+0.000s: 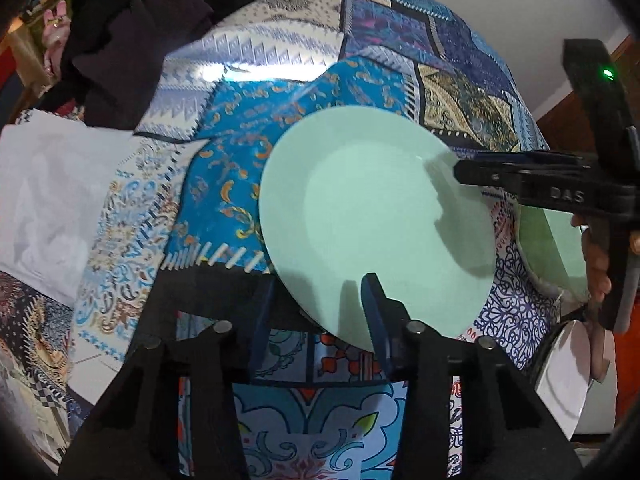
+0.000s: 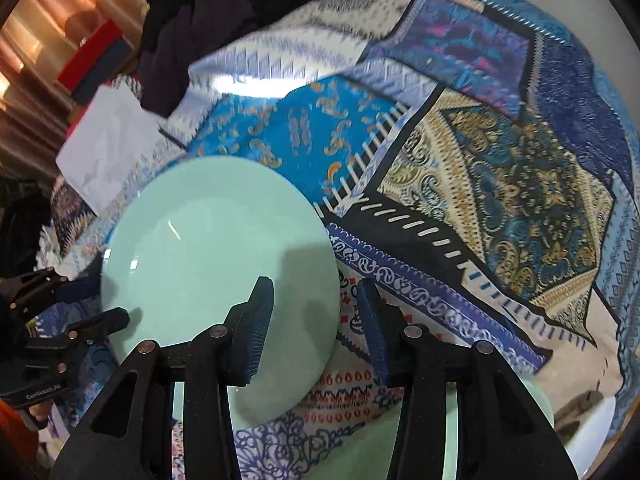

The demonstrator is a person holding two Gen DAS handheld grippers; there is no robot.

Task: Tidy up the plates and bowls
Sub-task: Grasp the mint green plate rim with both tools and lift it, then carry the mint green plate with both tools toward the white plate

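Note:
A mint green plate (image 1: 376, 216) lies tilted on the patterned tablecloth; it also shows in the right wrist view (image 2: 208, 272). My left gripper (image 1: 316, 308) is open, its jaws on either side of the plate's near rim, one finger above and one below. My right gripper (image 2: 314, 312) is open over the plate's right edge and holds nothing; it shows in the left wrist view (image 1: 472, 174) reaching in from the right. A second green plate or bowl (image 1: 556, 248) sits at the right, and its rim shows in the right wrist view (image 2: 452, 436).
A white dish (image 1: 572, 380) stands at the lower right, near the table edge. A white paper sheet (image 1: 52, 192) lies at the left. Dark cloth (image 1: 136, 40) is piled at the far left back. The patchwork tablecloth (image 2: 500, 184) covers the table.

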